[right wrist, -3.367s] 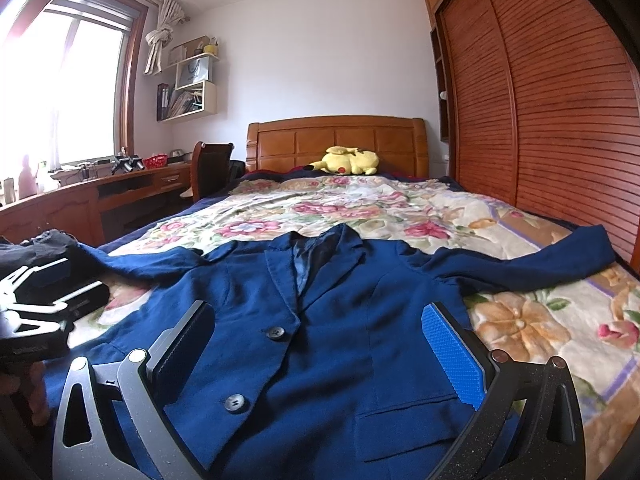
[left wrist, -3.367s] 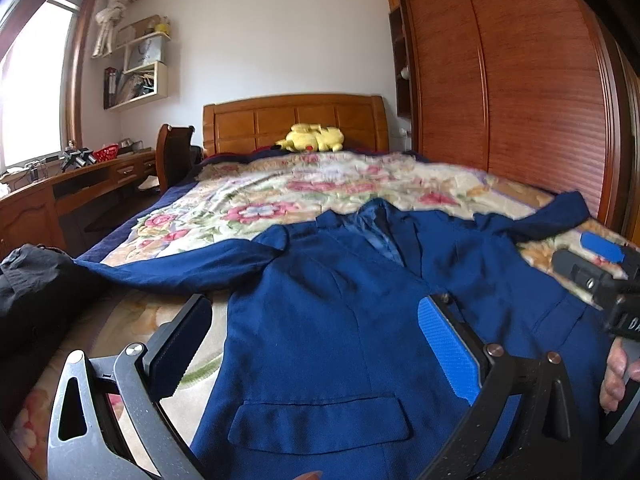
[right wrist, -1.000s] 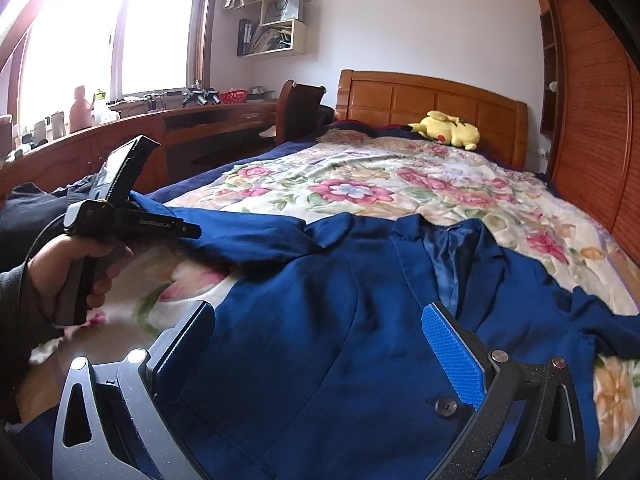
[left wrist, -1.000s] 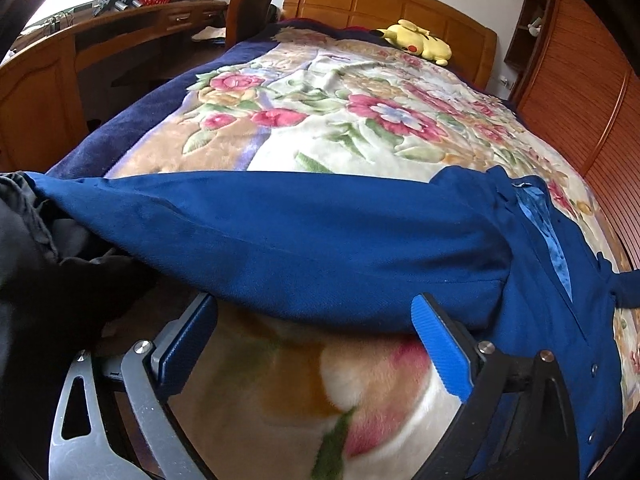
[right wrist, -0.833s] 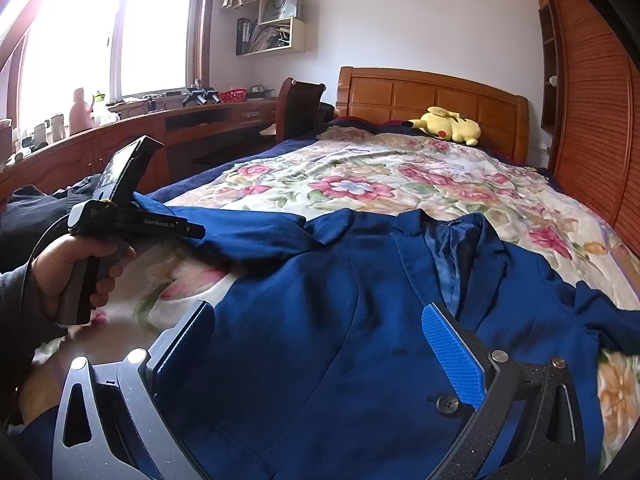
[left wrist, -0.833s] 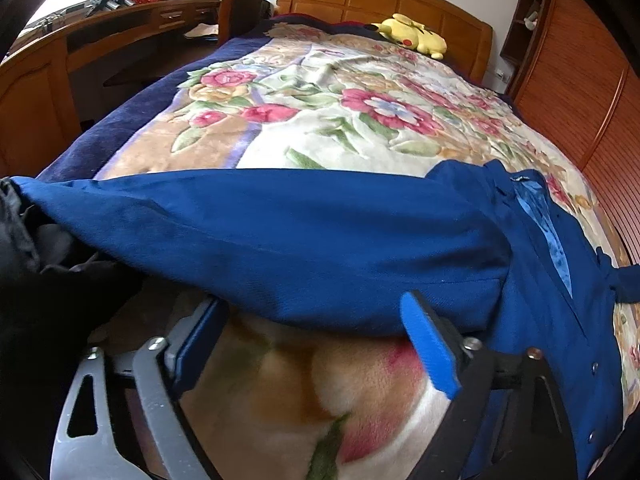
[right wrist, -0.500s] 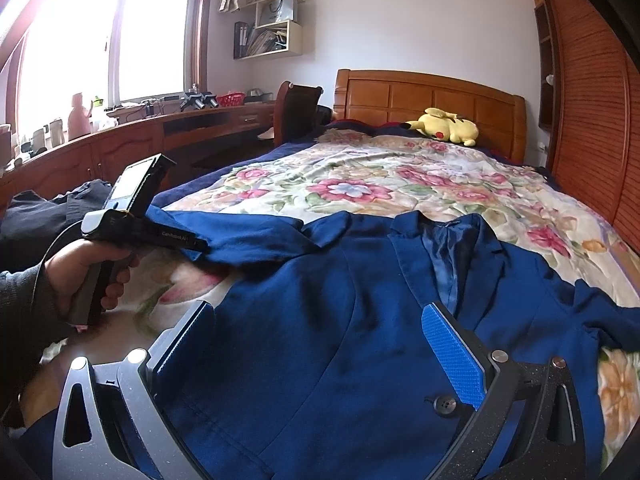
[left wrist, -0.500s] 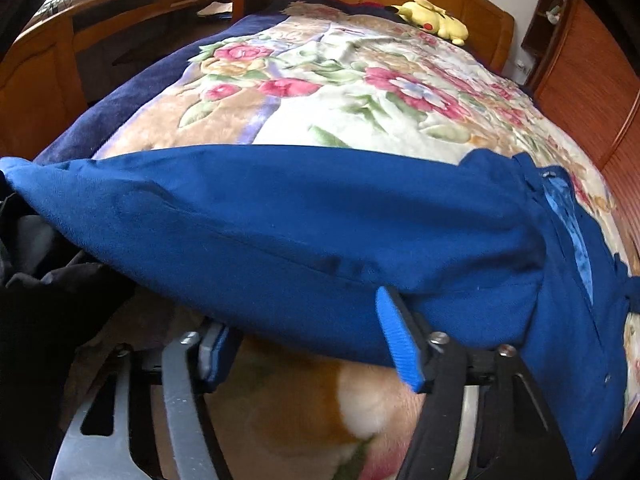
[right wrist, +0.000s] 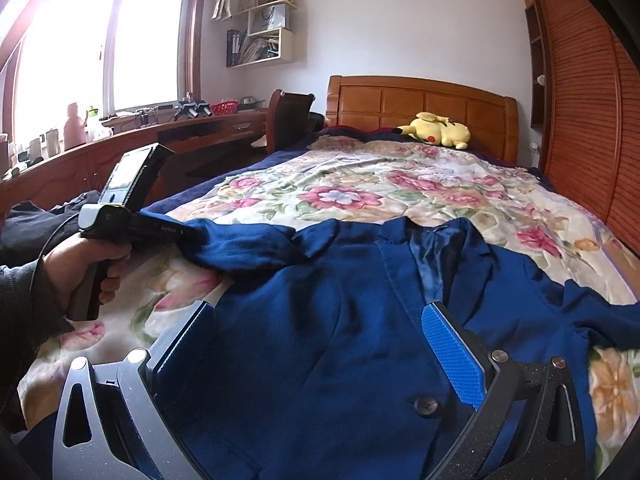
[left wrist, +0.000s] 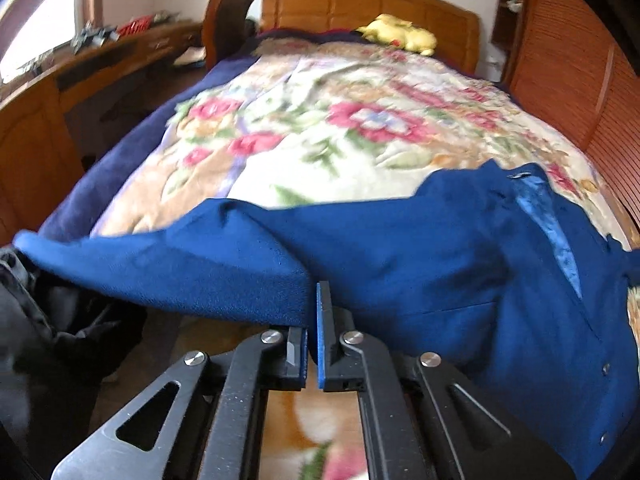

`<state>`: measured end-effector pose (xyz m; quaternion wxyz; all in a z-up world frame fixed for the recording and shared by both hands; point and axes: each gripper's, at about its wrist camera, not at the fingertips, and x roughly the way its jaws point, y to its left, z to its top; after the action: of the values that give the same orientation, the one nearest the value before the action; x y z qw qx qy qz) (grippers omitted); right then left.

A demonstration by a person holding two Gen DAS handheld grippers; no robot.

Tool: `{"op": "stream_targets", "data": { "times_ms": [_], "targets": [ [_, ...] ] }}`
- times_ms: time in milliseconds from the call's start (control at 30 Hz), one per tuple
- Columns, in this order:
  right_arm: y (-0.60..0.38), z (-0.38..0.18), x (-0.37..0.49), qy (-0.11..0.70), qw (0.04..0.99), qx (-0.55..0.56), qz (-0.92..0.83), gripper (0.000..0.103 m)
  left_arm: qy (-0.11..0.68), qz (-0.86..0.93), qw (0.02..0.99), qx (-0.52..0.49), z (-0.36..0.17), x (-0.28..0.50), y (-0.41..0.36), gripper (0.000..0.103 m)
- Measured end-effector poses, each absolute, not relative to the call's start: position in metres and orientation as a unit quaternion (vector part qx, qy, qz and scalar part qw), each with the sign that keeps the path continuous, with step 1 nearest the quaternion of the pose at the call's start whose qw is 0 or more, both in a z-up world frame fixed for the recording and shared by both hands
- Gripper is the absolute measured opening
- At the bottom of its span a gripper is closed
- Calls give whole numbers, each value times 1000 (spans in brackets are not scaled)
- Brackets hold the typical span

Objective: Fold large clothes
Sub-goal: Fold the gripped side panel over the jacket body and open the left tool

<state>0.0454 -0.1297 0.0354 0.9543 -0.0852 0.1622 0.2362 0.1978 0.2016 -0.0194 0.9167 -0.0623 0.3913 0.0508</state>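
A dark blue suit jacket lies face up on the bed, collar toward the headboard. Its left sleeve stretches toward the bed's left edge. My left gripper is shut on the near edge of that sleeve, its jaws closing down to a narrow slit with cloth pinched between the blue pads. In the right wrist view a hand holds the left gripper at the bunched, slightly raised sleeve. My right gripper hovers open over the jacket's front, with only flat cloth under its fingers.
The floral blanket covers the bed, with a yellow plush toy at the wooden headboard. A desk and a chair stand to the left, and a wooden wardrobe to the right. Dark clothing is heaped at the bed's near left corner.
My left gripper went from wide open to shut on the sleeve edge and rose a little, bunching the sleeve. The right gripper kept still and open.
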Motion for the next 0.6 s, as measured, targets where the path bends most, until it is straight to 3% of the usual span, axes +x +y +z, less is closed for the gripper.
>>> {"op": "stream_targets", "data": {
  "times_ms": [600],
  "targets": [
    [-163,42,44,142,972,-64,175,103,339,-88,936,37,59,168,49,2]
  ]
}}
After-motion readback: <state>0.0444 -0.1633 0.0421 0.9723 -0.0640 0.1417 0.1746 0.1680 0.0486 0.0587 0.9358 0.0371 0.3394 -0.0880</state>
